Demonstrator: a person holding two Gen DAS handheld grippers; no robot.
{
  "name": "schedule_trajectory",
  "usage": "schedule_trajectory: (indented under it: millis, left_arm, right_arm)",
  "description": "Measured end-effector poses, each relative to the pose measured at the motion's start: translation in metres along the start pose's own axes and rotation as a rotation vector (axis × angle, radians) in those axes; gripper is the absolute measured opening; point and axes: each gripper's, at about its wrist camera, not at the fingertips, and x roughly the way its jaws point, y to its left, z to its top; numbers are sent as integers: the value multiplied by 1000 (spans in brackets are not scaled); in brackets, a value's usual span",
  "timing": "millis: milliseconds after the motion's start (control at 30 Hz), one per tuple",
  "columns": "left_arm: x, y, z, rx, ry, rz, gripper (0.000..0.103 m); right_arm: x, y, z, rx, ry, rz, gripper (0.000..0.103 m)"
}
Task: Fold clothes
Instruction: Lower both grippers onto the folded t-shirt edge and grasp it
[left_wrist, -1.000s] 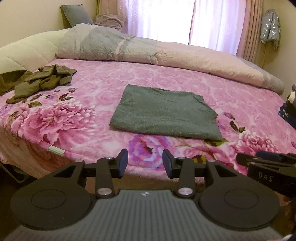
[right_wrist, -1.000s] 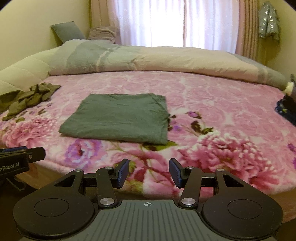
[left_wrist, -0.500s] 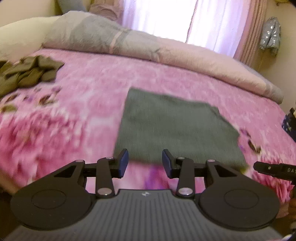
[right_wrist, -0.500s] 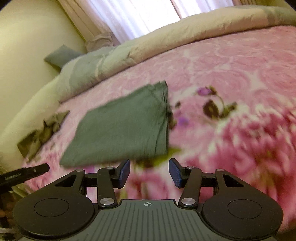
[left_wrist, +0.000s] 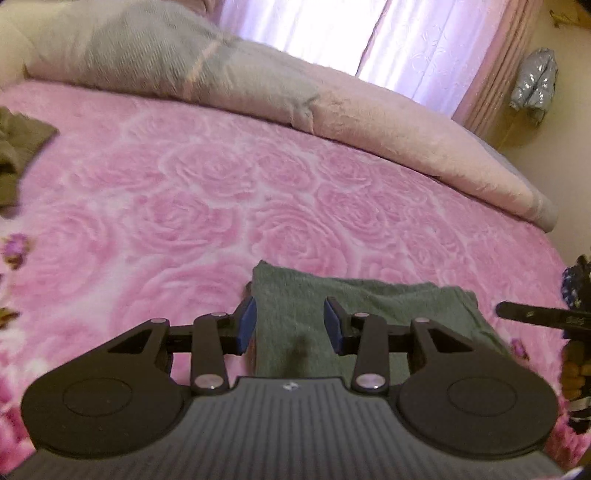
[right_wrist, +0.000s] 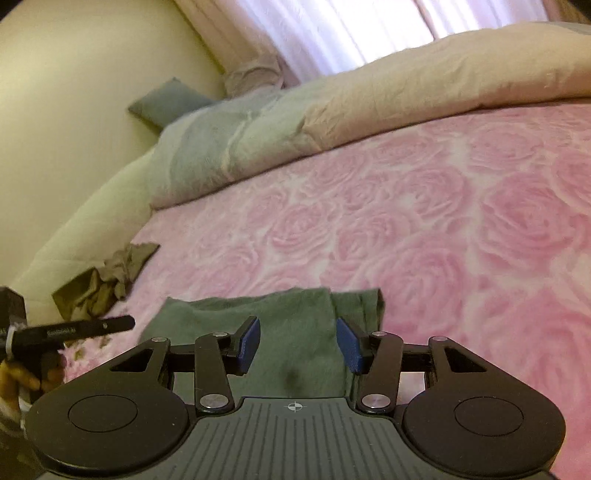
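Both grippers over a folded green garment on a pink rose blanket, jaws parted, nothing gripped.

Rolled duvet runs across the upper frame; crumpled olive clothes lie at left edge, well apart from the task item; grey pillow upper left by the wall; nothing blocks the garment. Folded green garment lies flat at lower centre of both views, long axis left-right across the frame, fold edge at its right end in the right wrist view; dull grey-green, soft knit, slightly rumpled. Left gripper frames its left end, right gripper its right end; both jaws moderately wide, pads clear of cloth. Pink blanket underneath.
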Motion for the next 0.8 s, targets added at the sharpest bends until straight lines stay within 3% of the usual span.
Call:
schedule_trajectory:
  millis: [100, 133, 167, 367, 533, 700, 767, 800]
  left_arm:
    - [16, 11, 7, -31, 18, -44, 36]
    - [21, 14, 8, -40, 22, -56, 36]
    - [25, 16, 10, -50, 25, -68, 36]
    - [44, 21, 13, -42, 40, -74, 36]
    - [40, 28, 14, -76, -11, -77, 36]
    - [40, 38, 12, -105, 7, -86, 37]
    - [43, 41, 10, -118, 19, -107, 31]
    - [44, 40, 10, -117, 20, -123, 16]
  right_arm:
    - [18, -12, 7, 8, 29, 14, 49]
    - [23, -15, 8, 12, 38, 23, 36]
    - [27, -18, 9, 14, 49, 30, 31]
    - [46, -25, 11, 37, 65, 22, 31]
    - [49, -24, 12, 43, 62, 31, 31]
    - [48, -24, 11, 48, 57, 34, 31]
    - [50, -23, 11, 38, 59, 27, 31]
    - [50, -21, 10, 28, 58, 24, 30]
